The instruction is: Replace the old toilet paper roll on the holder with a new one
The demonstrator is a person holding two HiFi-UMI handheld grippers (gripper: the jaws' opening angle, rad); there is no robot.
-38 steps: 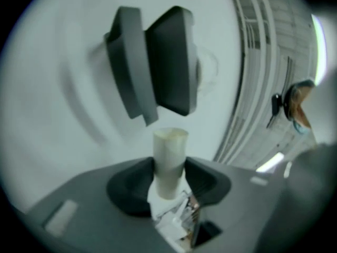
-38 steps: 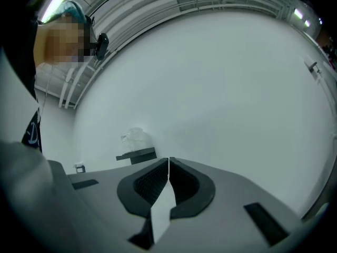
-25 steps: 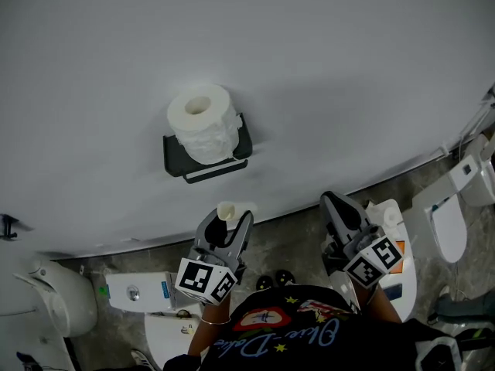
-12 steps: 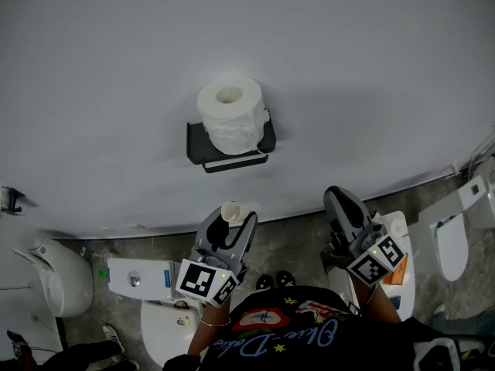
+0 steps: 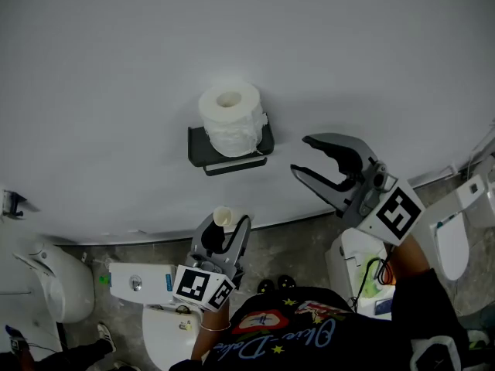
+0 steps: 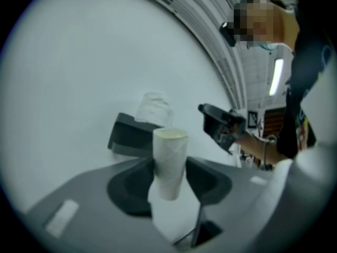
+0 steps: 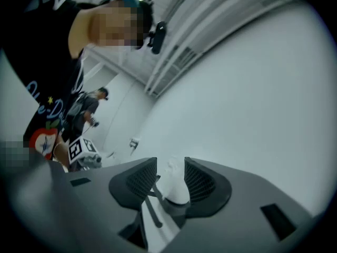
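Note:
A full white toilet paper roll stands on end on the black wall holder. Below it, my left gripper is shut on an empty cardboard tube, held upright; the left gripper view shows the tube between the jaws, with the holder and roll beyond. My right gripper hangs to the right of the holder, apart from the roll. Its jaws have just been opening and nothing is between them. In the right gripper view the roll shows through the gap, farther off.
The grey wall fills the upper scene. Low on the floor stand a white toilet at left, a cistern under my left gripper and another toilet at right. A small hook sticks from the wall. Another person stands behind.
My right gripper rose from beside my body to the holder's height, rolled over and opened from shut. The left gripper keeps the tube and has hardly shifted.

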